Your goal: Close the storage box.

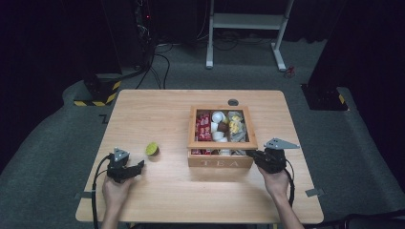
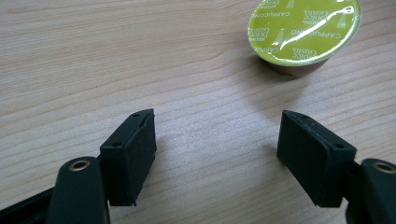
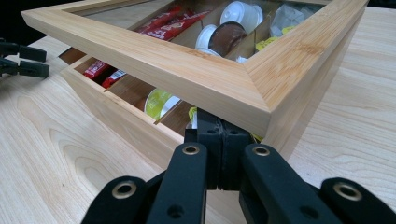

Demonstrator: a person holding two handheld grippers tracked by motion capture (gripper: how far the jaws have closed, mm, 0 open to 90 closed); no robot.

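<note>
Propping the glass-paned lid (image 3: 196,70) of the wooden tea box (image 1: 220,161) with your right gripper (image 3: 219,140), you have its jaws pressed together and wedged under the lid's front corner, so the lid stands tilted a little above the box's front wall. Through the gap you can see a green-topped capsule (image 3: 159,102) in a front compartment of the box, with red sachets (image 3: 100,70) in the compartment beside it; under the glass lie white and brown capsules (image 3: 229,32).

Your left gripper (image 2: 217,140) rests low over the table (image 1: 157,109), well to the left of the box, jaws spread wide with nothing between them. A loose capsule with a lime-green foil top (image 2: 304,29) sits upright on the table just beyond that gripper's jaws, apart from them, between the left gripper and the box.
</note>
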